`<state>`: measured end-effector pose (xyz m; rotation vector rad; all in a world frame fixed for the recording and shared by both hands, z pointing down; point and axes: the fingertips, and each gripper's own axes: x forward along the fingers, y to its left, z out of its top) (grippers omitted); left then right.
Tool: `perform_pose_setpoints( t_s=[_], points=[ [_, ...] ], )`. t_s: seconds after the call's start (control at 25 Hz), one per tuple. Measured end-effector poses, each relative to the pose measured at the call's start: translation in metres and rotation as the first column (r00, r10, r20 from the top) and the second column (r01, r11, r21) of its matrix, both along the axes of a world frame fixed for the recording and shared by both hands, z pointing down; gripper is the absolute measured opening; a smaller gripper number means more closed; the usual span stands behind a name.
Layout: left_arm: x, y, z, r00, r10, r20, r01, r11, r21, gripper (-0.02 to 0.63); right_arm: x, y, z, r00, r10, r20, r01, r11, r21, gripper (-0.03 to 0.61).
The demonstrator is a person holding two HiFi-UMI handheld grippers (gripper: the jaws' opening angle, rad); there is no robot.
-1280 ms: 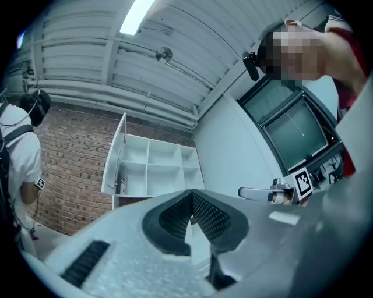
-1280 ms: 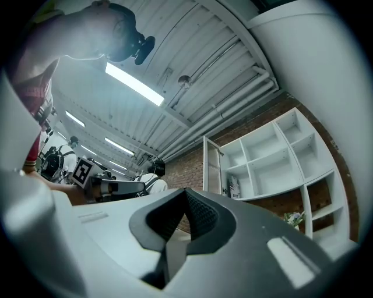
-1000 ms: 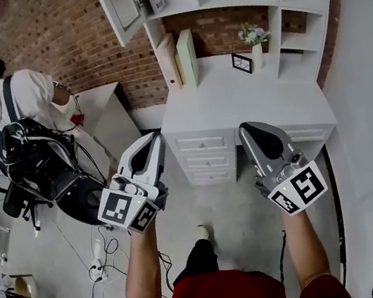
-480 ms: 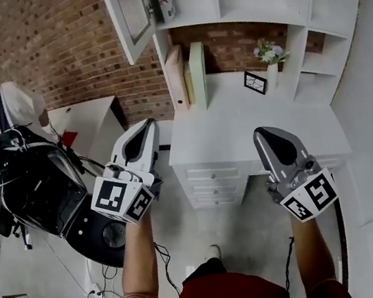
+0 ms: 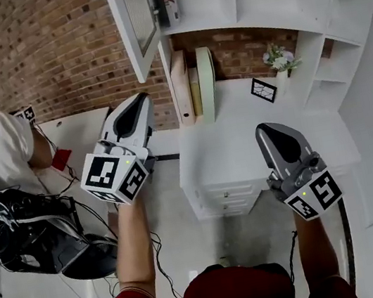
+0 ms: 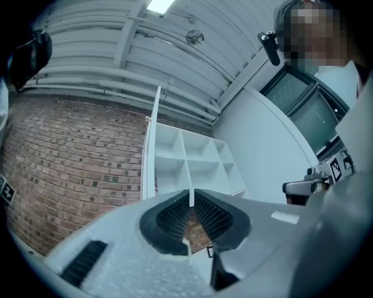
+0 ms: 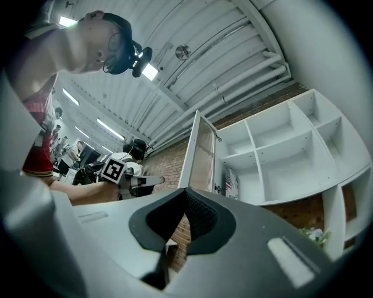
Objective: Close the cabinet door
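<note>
Hanging open — one cabinet door (image 5: 134,20); left tool (image 5: 140,99) opening, empty — right tool (image 5: 264,128) pressed together.

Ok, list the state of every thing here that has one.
cabinet door: open, swung well out.
left gripper: jaws opening, only a slit apart, nothing between them.
right gripper: shut, empty.
desk drawers: closed.
folders: upright on the desk.

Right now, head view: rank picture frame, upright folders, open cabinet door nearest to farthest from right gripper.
1. Picture frame, on desk just ahead of the right gripper.
2. Upright folders, desk's back left.
3. Cabinet door, up high, far left.
</note>
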<state>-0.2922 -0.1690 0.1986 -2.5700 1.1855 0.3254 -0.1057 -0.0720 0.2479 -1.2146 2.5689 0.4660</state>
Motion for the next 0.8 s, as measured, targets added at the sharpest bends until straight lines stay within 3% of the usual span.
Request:
perform_pose_setpoints(
  t_s=[0.24,0.44,0.8],
  points=[
    [-0.021,-0.047,-0.007,1.0,0.006,-0.024,-0.006,1.0,-0.001,0.065,-0.008,-0.031,0.009,1.0,0.019,-0.015,-0.019,1.0,0.0,0.014],
    [-0.029,-0.084,-0.012,0.998,0.054,-0.045,-0.057,0.997,-0.058,0.101,-0.013,-0.052,0.012,1.0,0.015,-0.013,-0.016,1.0,-0.018,0.014],
    [-0.019,-0.112,-0.012,0.997,0.074,-0.032,-0.076,0.994,-0.078,0.097,0.007,-0.081,0.016,1.0,0.005,0.011,-0.004,1.0,-0.014,0.014]
  ],
)
